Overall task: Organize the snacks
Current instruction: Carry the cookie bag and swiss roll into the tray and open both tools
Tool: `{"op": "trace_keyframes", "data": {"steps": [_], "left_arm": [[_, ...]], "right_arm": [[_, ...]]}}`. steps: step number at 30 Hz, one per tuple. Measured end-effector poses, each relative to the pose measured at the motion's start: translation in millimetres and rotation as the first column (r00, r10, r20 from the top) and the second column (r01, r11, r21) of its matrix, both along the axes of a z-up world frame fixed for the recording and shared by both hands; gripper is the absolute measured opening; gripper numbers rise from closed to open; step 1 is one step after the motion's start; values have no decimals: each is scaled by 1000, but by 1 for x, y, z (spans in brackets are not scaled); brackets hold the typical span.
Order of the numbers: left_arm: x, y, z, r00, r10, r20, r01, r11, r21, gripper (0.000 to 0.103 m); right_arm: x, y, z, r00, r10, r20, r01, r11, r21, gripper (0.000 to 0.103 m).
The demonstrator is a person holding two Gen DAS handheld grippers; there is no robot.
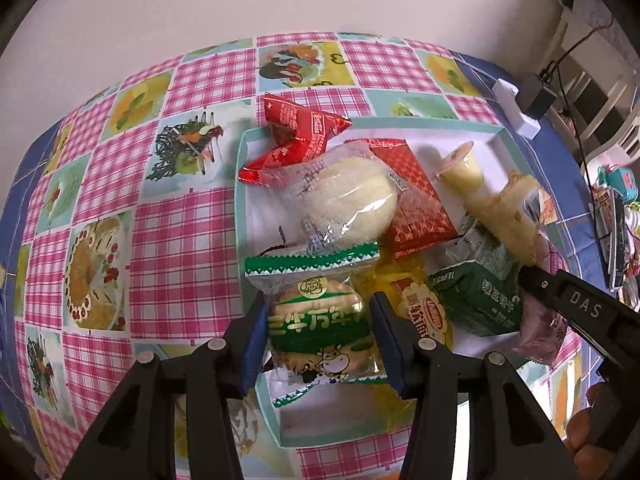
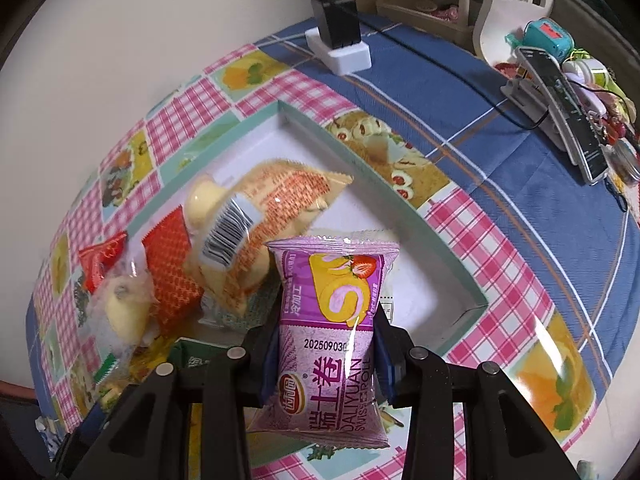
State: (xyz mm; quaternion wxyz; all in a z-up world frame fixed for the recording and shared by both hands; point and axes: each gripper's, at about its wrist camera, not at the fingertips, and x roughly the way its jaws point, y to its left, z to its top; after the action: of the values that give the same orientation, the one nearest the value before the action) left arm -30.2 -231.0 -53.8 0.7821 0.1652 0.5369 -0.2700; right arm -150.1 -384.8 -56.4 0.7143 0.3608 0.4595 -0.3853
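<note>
My left gripper [image 1: 318, 334] is closed on a green cake packet [image 1: 320, 320]; its two blue pads press the packet from both sides, so the jaws stand rather narrow around it. The packet's long axis runs straight away from the gripper, along the fingers. Its zigzag green edge points forward and the end with the cartoon cow is nearest to my camera. I hold it just above the near left part of the tray [image 1: 256, 136], over the white floor.

My right gripper [image 2: 326, 354] holds a purple roll packet [image 2: 332, 340] in the same way, pads tight on both long sides. This packet also points away from me along the fingers, and the strawberry picture is at the far end. Its near end hangs past the pads toward the camera. It hangs over the tray, near the right wall.

Past the green packet lies a round white bun [image 1: 348, 200] in clear wrap, partly over a red square packet [image 1: 416, 200]. A red folded wrapper [image 1: 300, 136] leans on the far left rim. To the right I see a small pudding cup [image 1: 460, 168], a yellow cake packet [image 1: 504, 216], a green carton [image 1: 476, 300] and a yellow packet [image 1: 416, 308], all inside the tray.

The tray stands on a checked tablecloth [image 1: 192, 240]. Far right on the table there is a white power strip [image 2: 344, 54] with a black charger [image 2: 336, 20].
</note>
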Motion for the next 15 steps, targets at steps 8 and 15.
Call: {"op": "trace_keyframes", "data": {"steps": [8,15], "left_arm": [[4,-2,-12,1000,0,-3,0,1000,28,52],[6,-1,-13,1000,4,-17,-3,999,34,53]], "right_arm": [[4,-1,-2,1000,12,-14,-12,1000,-21,44],[5,-1,-2,1000,20,-22,-20,1000,-22,45]]}}
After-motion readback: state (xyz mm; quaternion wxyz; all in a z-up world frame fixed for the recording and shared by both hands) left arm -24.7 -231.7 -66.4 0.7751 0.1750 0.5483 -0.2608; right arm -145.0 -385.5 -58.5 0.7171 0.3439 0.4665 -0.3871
